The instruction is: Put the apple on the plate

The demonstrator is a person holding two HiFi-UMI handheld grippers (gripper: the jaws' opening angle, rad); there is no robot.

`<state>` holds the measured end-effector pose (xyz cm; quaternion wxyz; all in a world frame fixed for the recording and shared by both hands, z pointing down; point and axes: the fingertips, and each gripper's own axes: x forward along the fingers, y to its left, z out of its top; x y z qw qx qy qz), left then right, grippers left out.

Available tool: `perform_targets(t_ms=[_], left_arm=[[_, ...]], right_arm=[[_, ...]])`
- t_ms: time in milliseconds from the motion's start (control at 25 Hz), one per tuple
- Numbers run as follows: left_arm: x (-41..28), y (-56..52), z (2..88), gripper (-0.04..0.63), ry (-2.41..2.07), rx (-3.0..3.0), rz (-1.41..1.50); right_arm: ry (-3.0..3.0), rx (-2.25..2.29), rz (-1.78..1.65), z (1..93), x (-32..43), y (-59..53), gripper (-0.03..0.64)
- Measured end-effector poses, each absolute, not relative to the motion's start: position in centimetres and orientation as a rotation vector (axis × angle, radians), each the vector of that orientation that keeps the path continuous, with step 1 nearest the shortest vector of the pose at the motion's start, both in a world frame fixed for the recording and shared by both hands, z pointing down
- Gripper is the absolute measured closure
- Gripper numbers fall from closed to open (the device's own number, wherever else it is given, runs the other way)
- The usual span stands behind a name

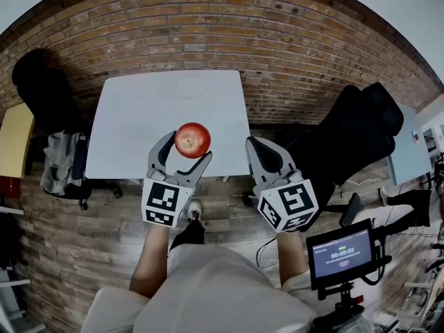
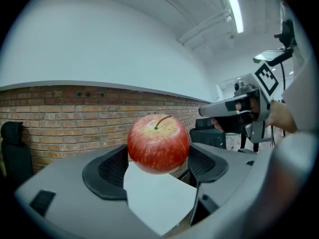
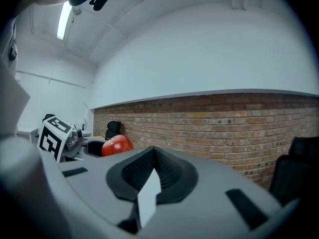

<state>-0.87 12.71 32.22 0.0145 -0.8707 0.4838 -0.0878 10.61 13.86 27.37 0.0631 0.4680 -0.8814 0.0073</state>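
The left hand-held gripper [image 1: 187,150] clamps the red apple [image 2: 158,143] between its 2 jaws, stem end up, above the counter's [image 1: 139,130] near edge. Beside it, the right hand-held gripper [image 1: 255,146] holds nothing, its jaws nearly touching. A white plate [image 1: 191,87] lies by the counter's far edge, well apart from the apple.

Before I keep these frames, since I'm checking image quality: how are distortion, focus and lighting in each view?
Head view: heavy fisheye bows the brick wall, and the white plate nearly vanishes on the white table. Left gripper view: the apple is sharp, the ceiling light glares. Right gripper view: soft foreground, black corners.
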Motion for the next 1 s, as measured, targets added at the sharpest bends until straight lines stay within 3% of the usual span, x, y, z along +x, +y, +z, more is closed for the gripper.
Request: perform_targets(t_ms=[1000], left_arm=[[-5.7,-2.1,33.9,0.218,1.473,-2.797,-0.332]], right_arm=[[-2.591,1.494,0.083,28.2,6.6,-0.3,0.614]])
